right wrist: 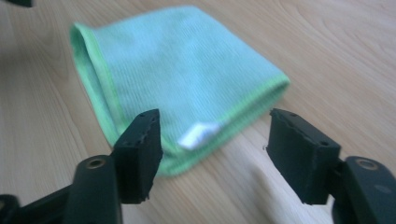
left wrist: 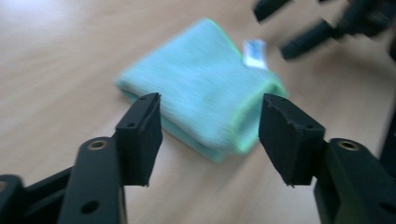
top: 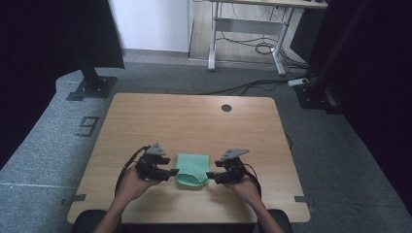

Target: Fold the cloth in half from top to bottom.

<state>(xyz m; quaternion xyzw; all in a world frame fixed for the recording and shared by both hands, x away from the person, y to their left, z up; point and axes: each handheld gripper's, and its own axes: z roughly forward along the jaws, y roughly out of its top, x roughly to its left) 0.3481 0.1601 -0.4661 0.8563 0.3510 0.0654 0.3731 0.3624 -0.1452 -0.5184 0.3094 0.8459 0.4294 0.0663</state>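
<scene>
Lying flat near the front edge of the wooden table [top: 145, 121], the folded green cloth [top: 192, 170] sits directly between the 2 hand-held tools. The left gripper [top: 171, 172] is just beside its left edge, the right gripper [top: 210, 174] just beside its right edge, both about equally near, each aimed inward at it. Both sets of jaws stand released, with nothing pinched between them and the cloth lying ahead of the pads. The cloth's long axis runs from the person toward the far edge, its rounded end nearest the person. A white tag [right wrist: 198, 134] lies at the right gripper's side.
</scene>
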